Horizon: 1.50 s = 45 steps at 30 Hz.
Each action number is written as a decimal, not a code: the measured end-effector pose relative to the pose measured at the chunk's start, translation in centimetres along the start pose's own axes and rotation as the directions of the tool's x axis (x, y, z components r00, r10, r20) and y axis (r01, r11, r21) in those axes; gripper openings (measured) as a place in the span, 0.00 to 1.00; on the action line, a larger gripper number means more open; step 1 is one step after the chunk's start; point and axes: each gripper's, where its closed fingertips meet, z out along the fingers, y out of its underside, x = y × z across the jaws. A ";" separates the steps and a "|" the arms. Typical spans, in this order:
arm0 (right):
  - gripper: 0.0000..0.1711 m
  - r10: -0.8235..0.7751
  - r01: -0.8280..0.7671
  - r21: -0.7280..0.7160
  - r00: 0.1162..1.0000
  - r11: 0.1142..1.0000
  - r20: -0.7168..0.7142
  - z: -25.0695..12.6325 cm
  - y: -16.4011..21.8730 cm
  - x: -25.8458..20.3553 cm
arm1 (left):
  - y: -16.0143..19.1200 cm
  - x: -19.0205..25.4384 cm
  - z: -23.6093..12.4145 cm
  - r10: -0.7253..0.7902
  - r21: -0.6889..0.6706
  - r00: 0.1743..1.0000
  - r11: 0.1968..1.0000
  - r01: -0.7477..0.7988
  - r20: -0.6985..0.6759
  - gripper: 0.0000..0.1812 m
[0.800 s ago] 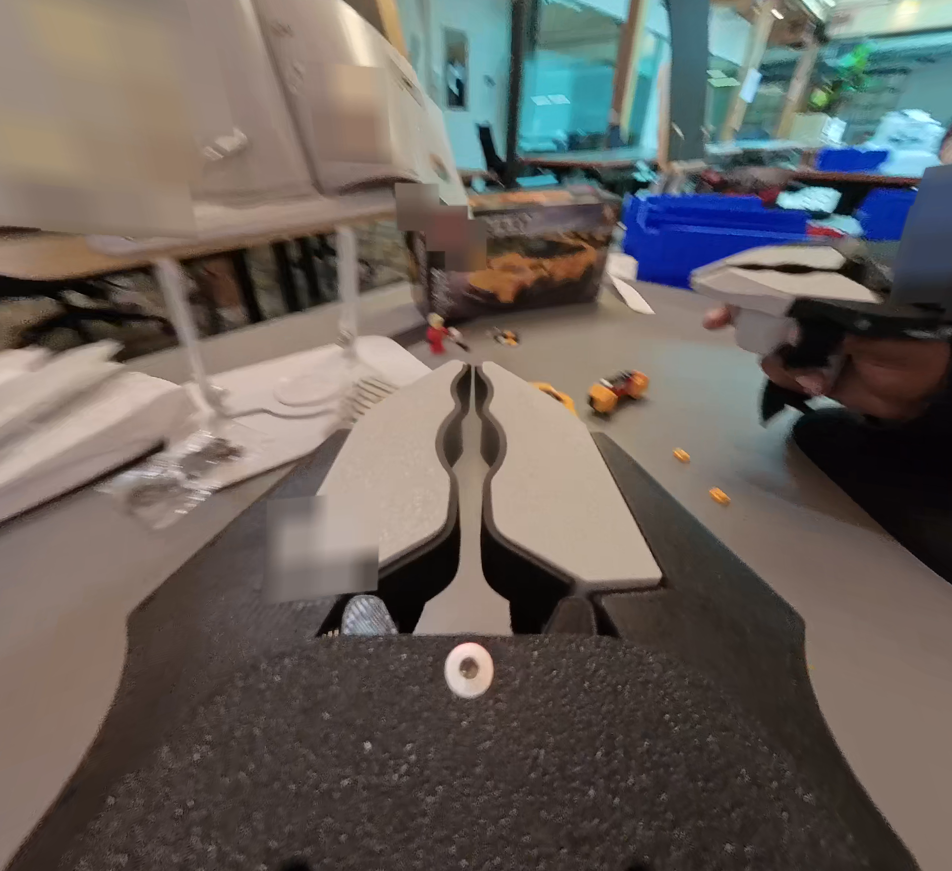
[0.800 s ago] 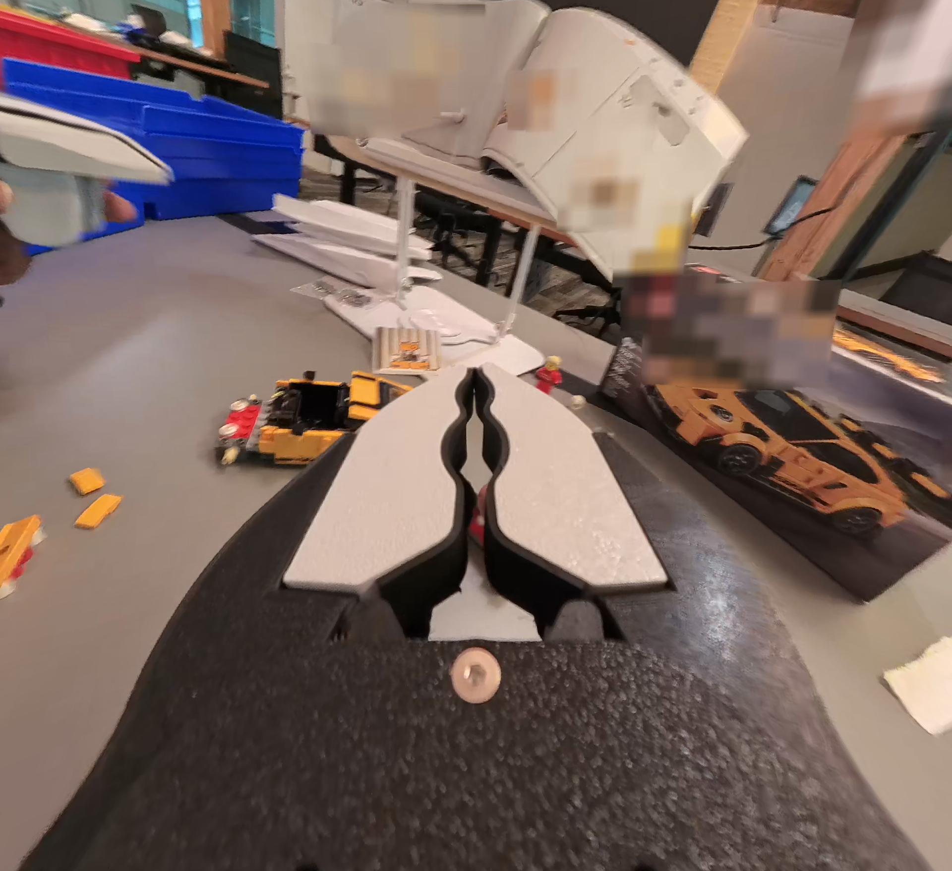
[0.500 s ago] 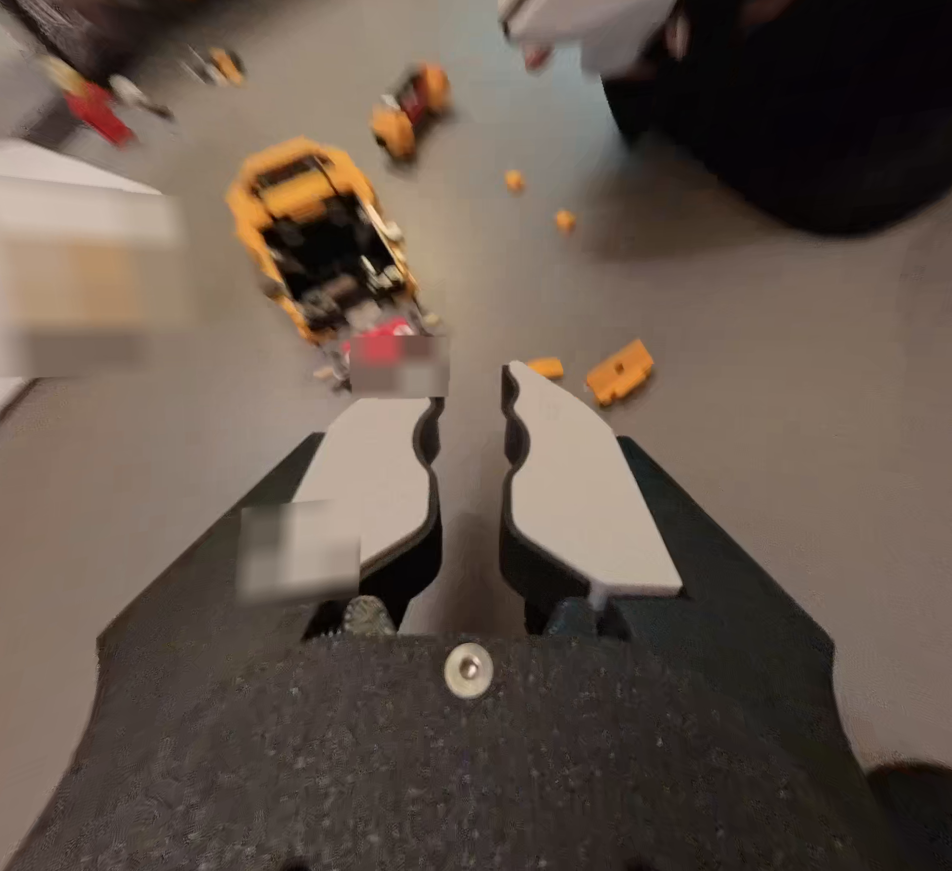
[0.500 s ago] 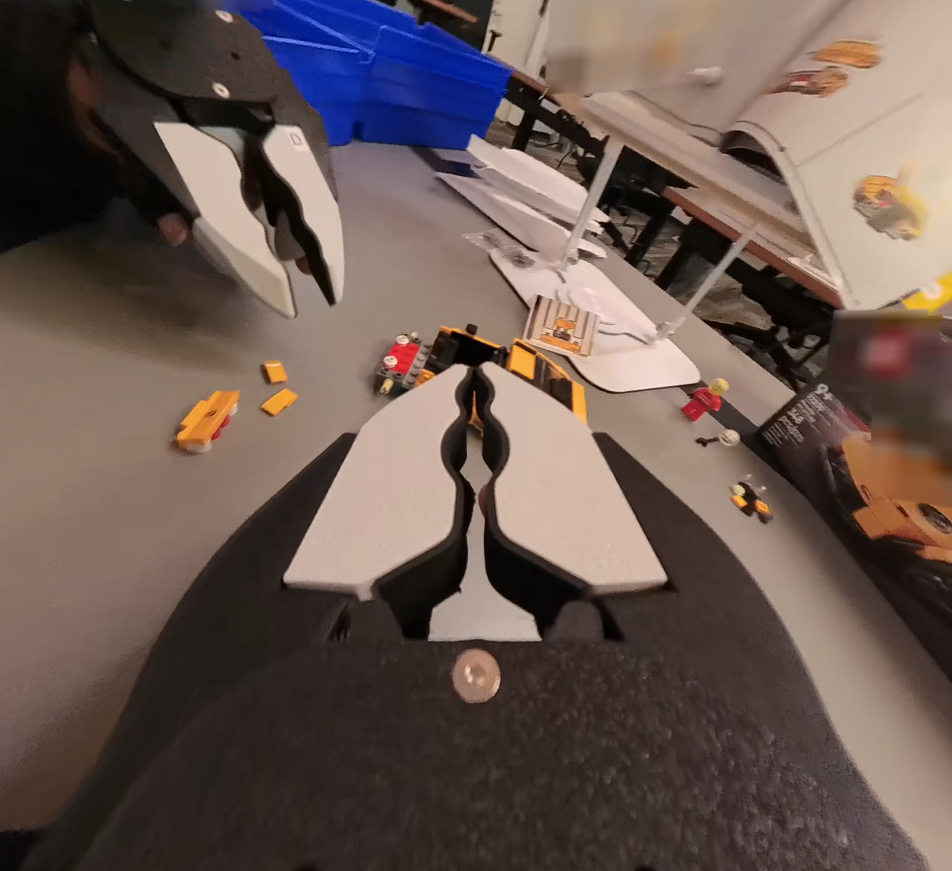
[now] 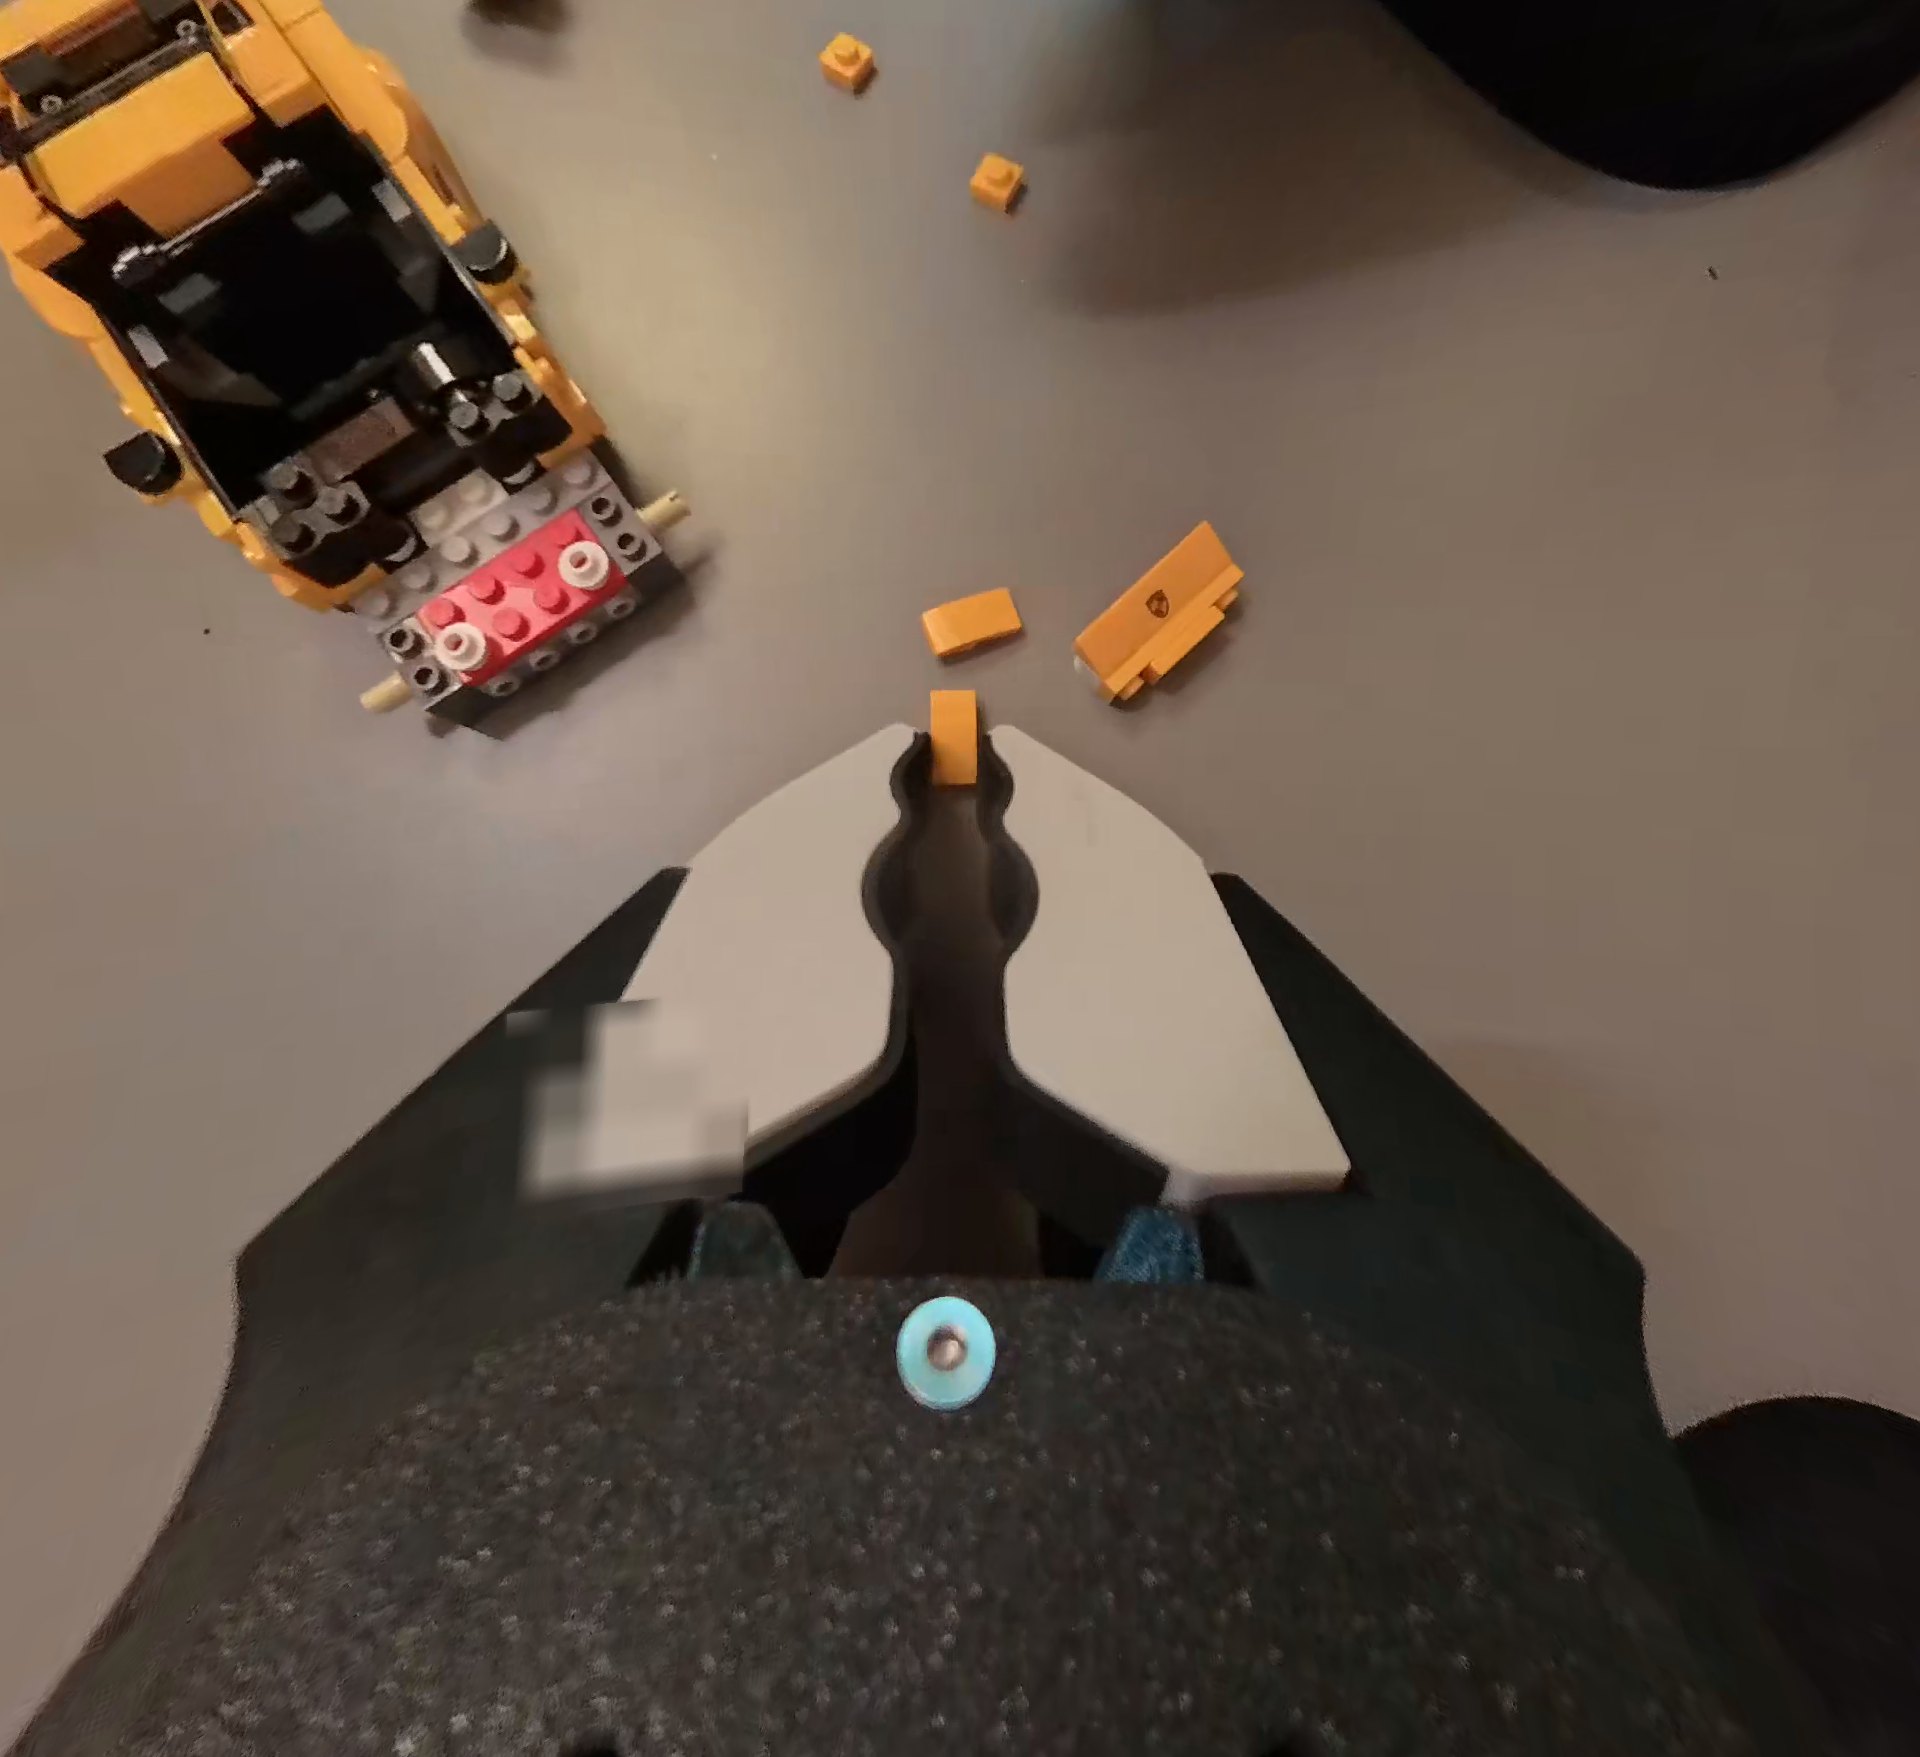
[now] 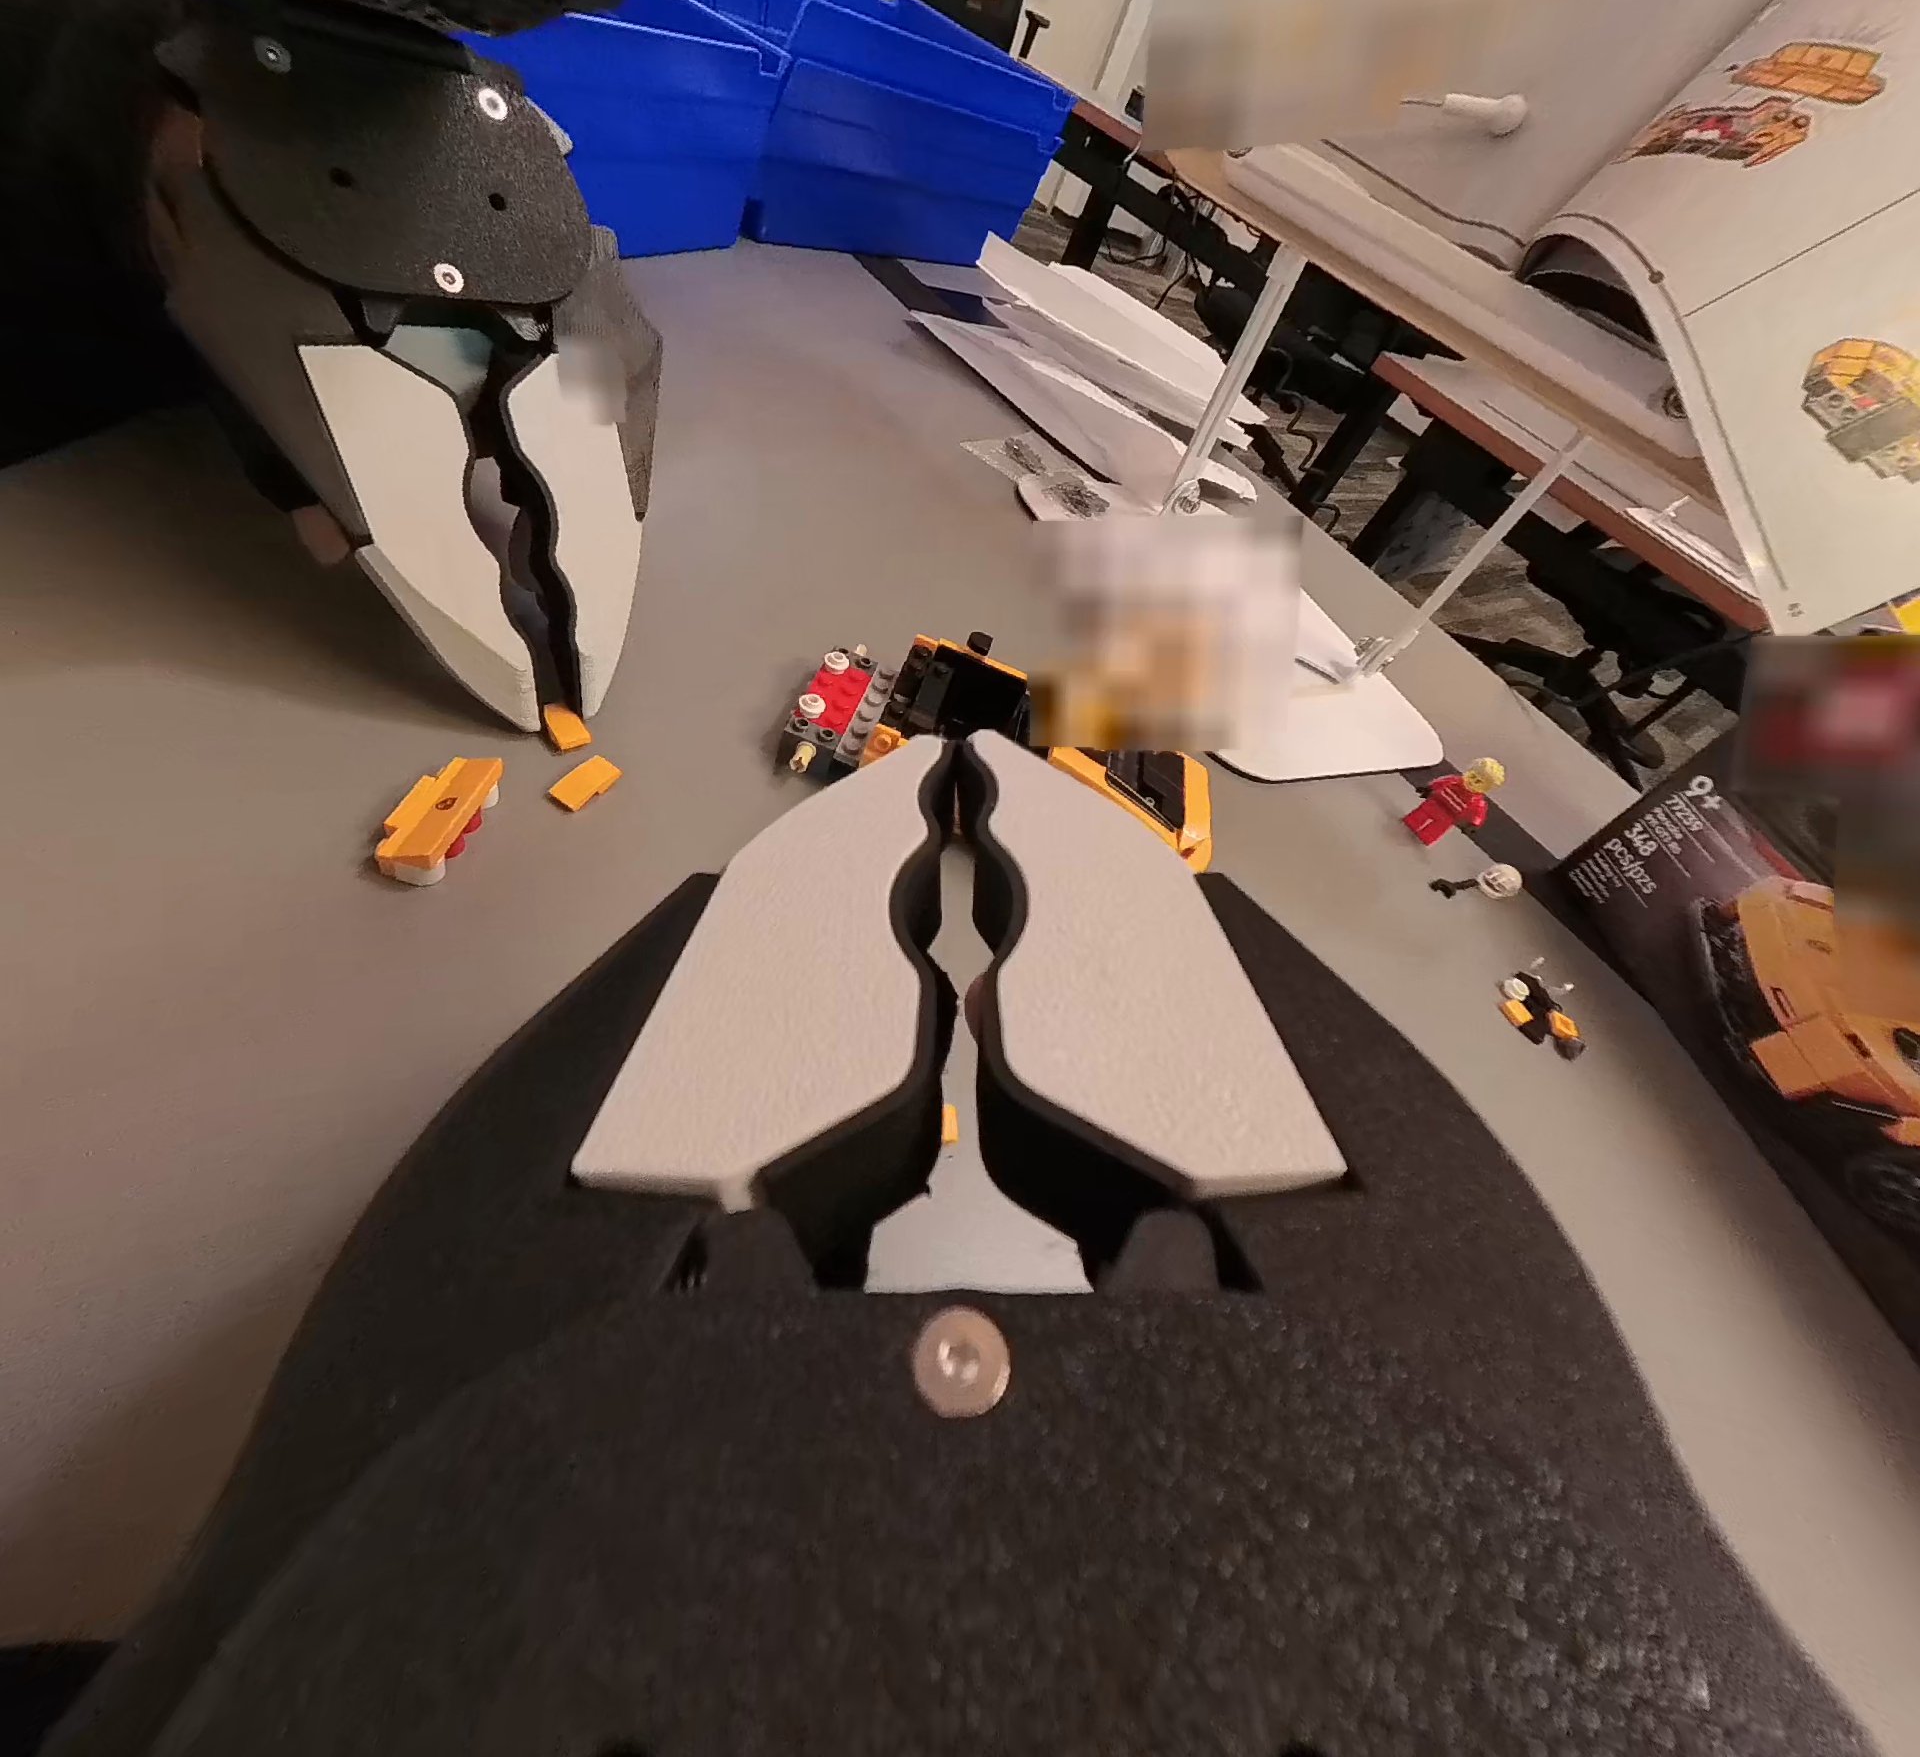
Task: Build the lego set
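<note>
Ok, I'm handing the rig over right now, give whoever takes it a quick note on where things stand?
Left gripper: shut on a small orange tile, tips down at the grey table.
Right gripper: shut, seemingly pinching a small piece I can't identify, hovering near the car.
Half-built orange car: roof open, red plate showing at one end.
Loose: another tile, printed orange sub-assembly, two small studs.
Left: fit these on.

One car (image 5: pixel 281 284), six loose orange pieces (image 5: pixel 971 621), one minifigure (image 6: pixel 1449 803).
</note>
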 end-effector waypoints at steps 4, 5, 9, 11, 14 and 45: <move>0.00 -0.011 0.015 -0.082 0.999 0.997 0.044 0.1 1.2 -0.5 | -0.5 -0.4 -0.5 -0.015 0.025 1.000 1.000 0.014 0.022 0.04; 0.00 -0.022 0.036 -0.151 0.996 0.988 0.090 -0.1 2.2 -0.9 | -1.0 -0.6 -0.8 -0.030 0.058 0.999 0.998 0.029 0.021 0.04; 0.02 -0.008 0.123 -0.371 0.955 0.920 0.297 -1.5 5.7 -3.5 | -3.1 -0.7 -2.3 -0.112 0.206 0.993 0.972 0.115 -0.026 0.04; 0.05 0.007 0.144 -0.418 0.941 0.897 0.339 -1.8 6.5 -4.2 | -3.7 -0.6 -2.5 -0.138 0.247 0.988 0.957 0.150 -0.063 0.04; 0.07 0.033 0.154 -0.474 0.931 0.867 0.363 -1.9 7.4 -4.7 | -3.8 -0.6 -2.5 -0.150 0.259 0.986 0.952 0.164 -0.075 0.04; 0.04 0.266 0.051 -0.415 0.696 0.908 0.667 0.1 1.4 -11.7 | -6.0 0.4 -4.0 -0.195 0.384 0.957 0.884 0.266 -0.214 0.04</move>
